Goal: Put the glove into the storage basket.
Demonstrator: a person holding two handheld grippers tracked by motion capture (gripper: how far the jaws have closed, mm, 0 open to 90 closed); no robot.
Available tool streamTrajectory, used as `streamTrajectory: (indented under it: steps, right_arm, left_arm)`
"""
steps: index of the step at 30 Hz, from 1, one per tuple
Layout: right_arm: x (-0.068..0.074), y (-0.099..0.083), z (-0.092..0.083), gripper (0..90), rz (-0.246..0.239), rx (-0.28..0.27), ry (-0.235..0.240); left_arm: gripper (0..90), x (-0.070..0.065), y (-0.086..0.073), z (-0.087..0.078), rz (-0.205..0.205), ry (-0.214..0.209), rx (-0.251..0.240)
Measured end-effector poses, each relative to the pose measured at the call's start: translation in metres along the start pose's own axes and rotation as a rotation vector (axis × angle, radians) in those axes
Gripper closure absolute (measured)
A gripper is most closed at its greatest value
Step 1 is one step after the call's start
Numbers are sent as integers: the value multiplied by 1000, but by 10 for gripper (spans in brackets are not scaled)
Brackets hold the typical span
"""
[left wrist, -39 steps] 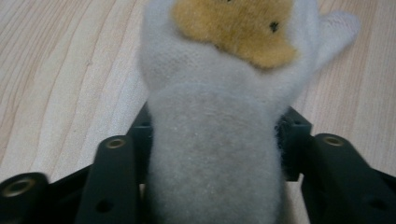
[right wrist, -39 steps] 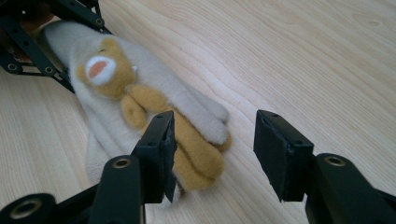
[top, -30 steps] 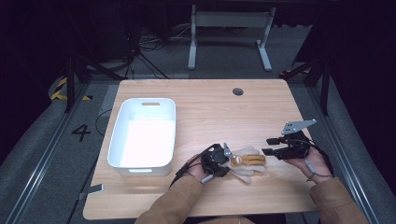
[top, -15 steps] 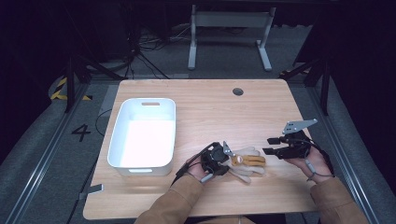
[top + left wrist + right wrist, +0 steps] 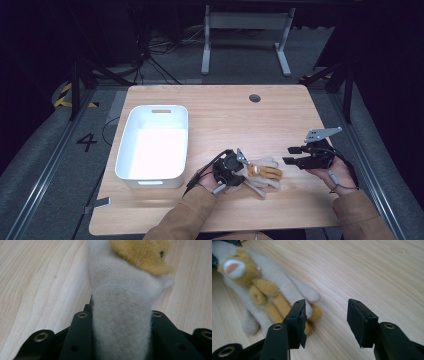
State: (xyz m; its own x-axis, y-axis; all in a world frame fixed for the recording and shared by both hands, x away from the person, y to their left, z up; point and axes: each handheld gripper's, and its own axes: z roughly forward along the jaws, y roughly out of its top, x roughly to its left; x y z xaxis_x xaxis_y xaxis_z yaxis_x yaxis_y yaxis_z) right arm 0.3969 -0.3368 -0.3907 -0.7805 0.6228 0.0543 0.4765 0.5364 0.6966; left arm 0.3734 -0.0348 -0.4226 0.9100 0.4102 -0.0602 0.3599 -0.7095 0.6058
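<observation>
A cream and tan plush toy (image 5: 264, 173) lies on the wooden table (image 5: 225, 120) near its front edge. My left gripper (image 5: 241, 171) is shut on the toy's cream end; in the left gripper view both black jaws press against the cream plush (image 5: 122, 297). My right gripper (image 5: 291, 155) rests in a hand to the right of the toy, open, with bare table between its jaws. In the right gripper view the toy (image 5: 262, 287) lies at the left with its tan feet just beside the right gripper's (image 5: 325, 312) left jaw.
A white rectangular bin (image 5: 131, 131) stands on the left part of the table, empty. A round cable hole (image 5: 254, 98) sits near the far edge. Dark floor and a metal stand lie beyond the table.
</observation>
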Motion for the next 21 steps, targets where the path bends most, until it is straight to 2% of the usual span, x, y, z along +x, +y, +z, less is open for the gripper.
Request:
streamTrajectory:
  steps: [3,8,11,15,21]
  right_arm:
    - [-1,-1,1,501,3,4,-2]
    - [-3,-2,1,501,15,5,-5]
    - [-5,-2,3,499,17,2,-9]
    - [-8,-1,5,500,23,3,-13]
    - [-13,3,9,502,24,-2,-7]
  left_arm:
    - [703,0,1,-7,-1,6,-15]
    - [702,3,2,-17,-53,1,-47]
    - [701,4,2,-22,-66,10,-65]
    - [702,5,2,-30,-84,20,-71]
    - [702,7,6,-43,-134,53,-63]
